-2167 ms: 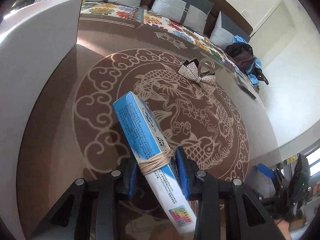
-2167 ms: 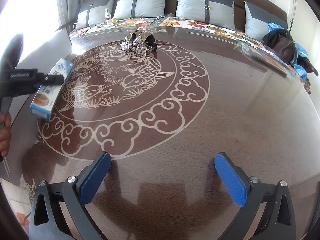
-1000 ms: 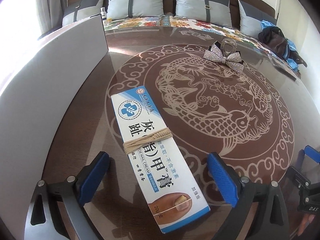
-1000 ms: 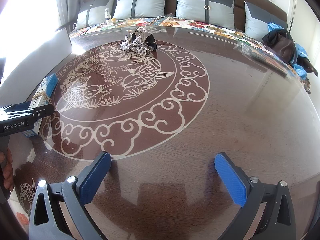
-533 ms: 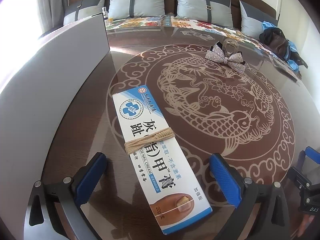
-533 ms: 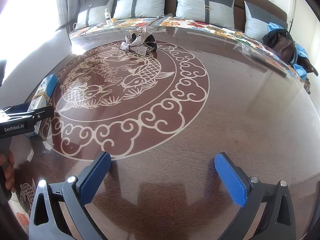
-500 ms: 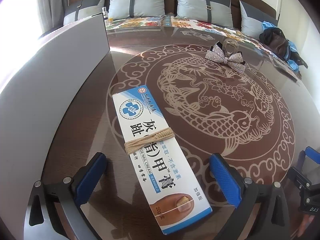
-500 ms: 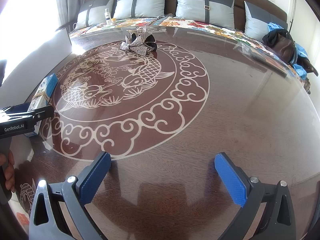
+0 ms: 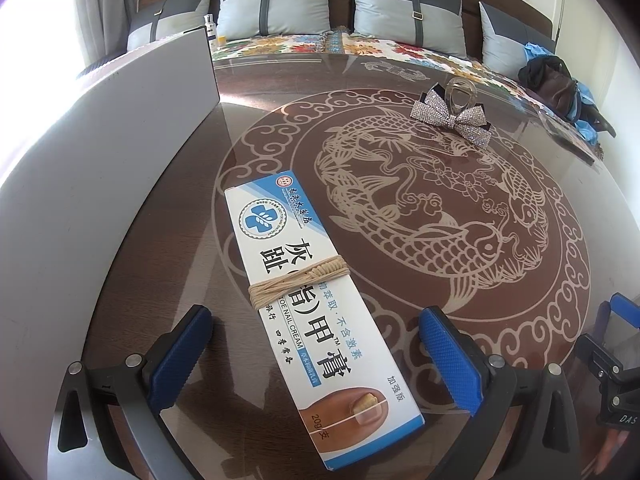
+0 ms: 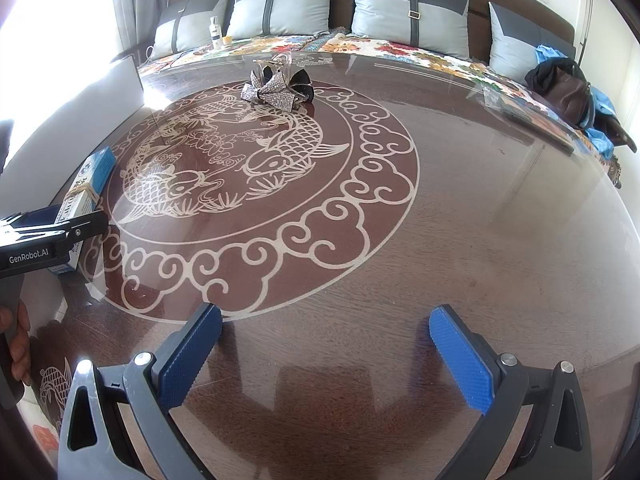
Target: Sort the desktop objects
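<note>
Box (image 9: pixel 316 312) down flat near white panel (image 9: pixel 100 184), bow clip (image 10: pixel 276 88) waiting at twelve o'clock; left gripper (image 9: pixel 312 356) and right gripper (image 10: pixel 324 352) spread wide, empty.

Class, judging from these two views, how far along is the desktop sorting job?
Done: the blue-and-white nail cream box lies flat beside the white panel. In hand: nothing; the left gripper and right gripper are open. Left: the rhinestone bow hair clip sits untouched mid-table.
</note>
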Available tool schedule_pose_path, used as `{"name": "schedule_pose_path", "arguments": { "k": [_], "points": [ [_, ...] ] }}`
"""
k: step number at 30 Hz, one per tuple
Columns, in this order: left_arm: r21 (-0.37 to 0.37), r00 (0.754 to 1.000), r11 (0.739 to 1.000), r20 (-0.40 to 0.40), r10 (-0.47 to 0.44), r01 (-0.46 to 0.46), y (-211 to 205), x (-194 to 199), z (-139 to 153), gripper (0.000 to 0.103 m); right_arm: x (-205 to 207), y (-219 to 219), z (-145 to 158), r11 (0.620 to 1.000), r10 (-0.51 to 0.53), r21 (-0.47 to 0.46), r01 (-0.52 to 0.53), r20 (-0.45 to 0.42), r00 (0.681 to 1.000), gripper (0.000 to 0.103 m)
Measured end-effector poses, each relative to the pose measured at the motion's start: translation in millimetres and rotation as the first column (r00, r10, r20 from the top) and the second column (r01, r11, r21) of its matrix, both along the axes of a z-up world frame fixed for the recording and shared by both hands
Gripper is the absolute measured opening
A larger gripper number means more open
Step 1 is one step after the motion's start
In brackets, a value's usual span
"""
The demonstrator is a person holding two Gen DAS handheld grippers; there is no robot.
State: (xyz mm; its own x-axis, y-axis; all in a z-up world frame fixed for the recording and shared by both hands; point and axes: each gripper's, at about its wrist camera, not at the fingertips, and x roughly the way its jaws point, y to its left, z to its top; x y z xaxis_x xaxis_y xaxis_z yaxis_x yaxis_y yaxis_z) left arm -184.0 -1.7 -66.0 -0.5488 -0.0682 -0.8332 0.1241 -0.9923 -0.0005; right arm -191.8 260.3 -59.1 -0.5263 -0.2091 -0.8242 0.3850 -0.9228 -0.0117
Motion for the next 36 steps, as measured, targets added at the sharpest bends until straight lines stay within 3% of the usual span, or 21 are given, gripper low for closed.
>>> {"name": "schedule_pose_path", "arguments": {
  "k": [30,32,36],
  "points": [
    [0.0,1.0,1.0,-0.001,0.002,-0.002,0.0,-0.3,-0.6,0.103,2.4,-3.6,2.6,1.0,0.023,-0.014,-0.023,0.006,1.0,0.103],
    [0.0,1.0,1.0,0.0,0.001,-0.001,-0.1,-0.1,-0.7,0.103,-6.9,-12.4,9.5,0.997,0.068,-0.039,-0.069,-0.02,0.997,0.103],
    [0.0,1.0,1.0,-0.001,0.002,-0.002,0.0,-0.2,-0.8,0.103,-54.0,-50.8,34.1,0.979,0.206,0.04,-0.202,-0.178,0.962,0.103]
  ]
}}
